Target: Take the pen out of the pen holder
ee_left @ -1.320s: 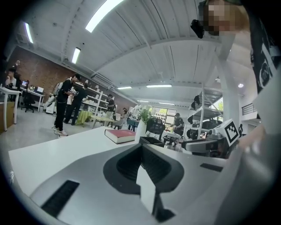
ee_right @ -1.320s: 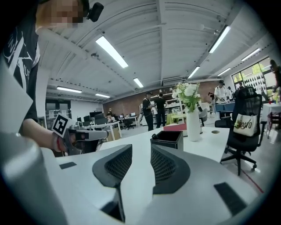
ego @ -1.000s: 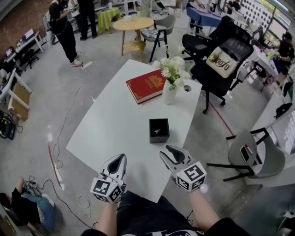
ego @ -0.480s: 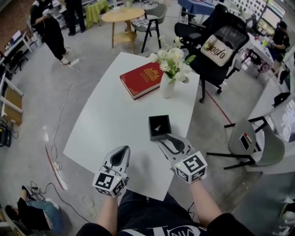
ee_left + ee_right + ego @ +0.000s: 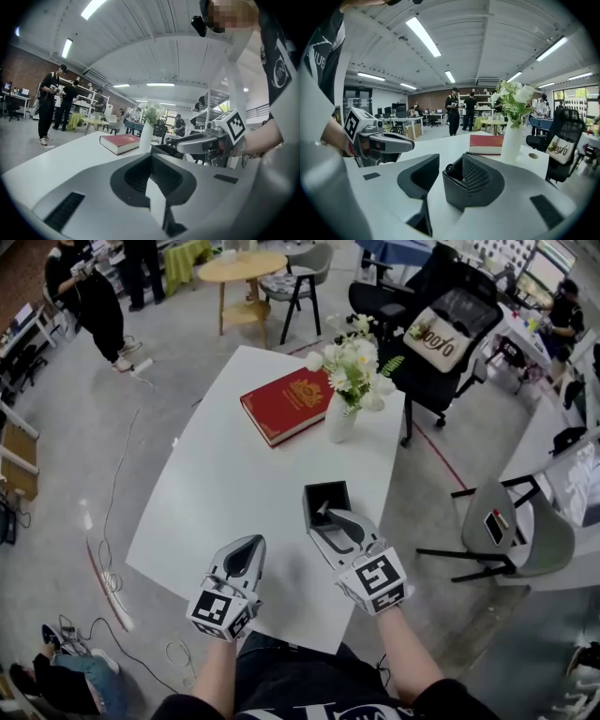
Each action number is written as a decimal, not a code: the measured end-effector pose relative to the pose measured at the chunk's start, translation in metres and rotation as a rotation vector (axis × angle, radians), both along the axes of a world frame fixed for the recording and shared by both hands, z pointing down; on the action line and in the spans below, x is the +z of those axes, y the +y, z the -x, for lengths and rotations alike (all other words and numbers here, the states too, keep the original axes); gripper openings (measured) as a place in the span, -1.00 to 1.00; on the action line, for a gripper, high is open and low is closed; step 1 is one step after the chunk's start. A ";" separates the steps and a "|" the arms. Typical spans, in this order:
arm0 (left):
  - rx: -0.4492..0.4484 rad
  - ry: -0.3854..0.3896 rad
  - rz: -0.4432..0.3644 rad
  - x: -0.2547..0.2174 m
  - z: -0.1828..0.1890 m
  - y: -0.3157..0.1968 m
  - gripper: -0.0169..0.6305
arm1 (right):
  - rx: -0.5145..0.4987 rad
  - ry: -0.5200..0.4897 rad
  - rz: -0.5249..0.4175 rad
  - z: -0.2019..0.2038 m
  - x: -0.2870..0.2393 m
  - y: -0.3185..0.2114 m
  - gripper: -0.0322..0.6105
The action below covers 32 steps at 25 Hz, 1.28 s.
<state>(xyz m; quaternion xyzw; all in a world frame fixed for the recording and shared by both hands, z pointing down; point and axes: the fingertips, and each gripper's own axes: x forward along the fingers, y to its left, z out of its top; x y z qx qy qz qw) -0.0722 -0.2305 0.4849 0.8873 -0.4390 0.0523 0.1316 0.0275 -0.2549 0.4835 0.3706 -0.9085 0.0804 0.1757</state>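
Pen (image 5: 449, 167) stood in the black pen holder (image 5: 457, 190) on the table (image 5: 225, 484). Left gripper (image 5: 246, 545) hovered with jaws together, empty. Right gripper (image 5: 328, 514), jaws just opened wide, framed the holder's corner ungripped; best centre on the pen alone.

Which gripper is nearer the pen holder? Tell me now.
Right. The right gripper has the pen holder between its jaws, which have just been opening. The left gripper hangs over the table, left of the holder and apart from it.
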 end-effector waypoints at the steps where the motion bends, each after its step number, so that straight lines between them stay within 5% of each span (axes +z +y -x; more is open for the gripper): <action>1: 0.004 0.001 0.002 0.002 0.000 -0.001 -0.99 | 0.004 0.019 0.009 0.001 0.003 -0.001 -0.40; 7: 0.009 0.014 0.019 0.009 0.002 -0.005 -0.99 | 0.003 0.109 0.063 0.006 0.022 -0.008 -0.40; 32: 0.020 0.033 0.057 0.016 0.013 -0.006 -0.99 | -0.061 0.027 0.146 -0.006 0.025 -0.004 -0.47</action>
